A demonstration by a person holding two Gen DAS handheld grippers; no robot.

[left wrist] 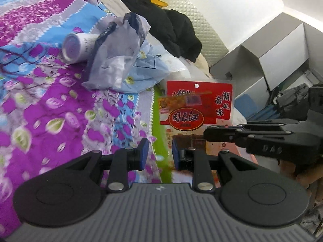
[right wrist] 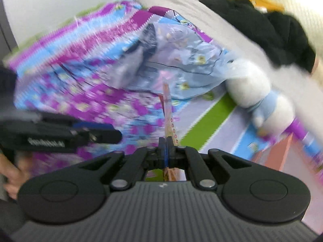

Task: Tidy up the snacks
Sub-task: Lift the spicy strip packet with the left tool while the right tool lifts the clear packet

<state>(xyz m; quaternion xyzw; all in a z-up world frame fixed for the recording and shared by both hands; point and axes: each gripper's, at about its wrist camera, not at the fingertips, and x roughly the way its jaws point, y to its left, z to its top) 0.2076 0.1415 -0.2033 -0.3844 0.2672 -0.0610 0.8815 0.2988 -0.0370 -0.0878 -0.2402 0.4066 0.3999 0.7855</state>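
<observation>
A red snack packet [left wrist: 198, 105] with Chinese writing hangs upright in the air over the bed's edge. My right gripper [left wrist: 210, 134] is shut on the packet's lower part, coming in from the right. In the right wrist view the right gripper [right wrist: 166, 147] pinches the packet [right wrist: 167, 100] edge-on, and the view is blurred. My left gripper [left wrist: 159, 155] is open and empty, just below and left of the packet. It also shows in the right wrist view [right wrist: 105, 134] at the left.
A floral purple and blue bedspread [left wrist: 50, 100] covers the bed. A white cylindrical can [left wrist: 77, 47] lies beside crumpled plastic bags [left wrist: 123, 58]. Black clothing [left wrist: 171, 30] is piled behind. Grey boxes [left wrist: 272, 60] stand at right. A white plush toy [right wrist: 260, 96] lies on the bed.
</observation>
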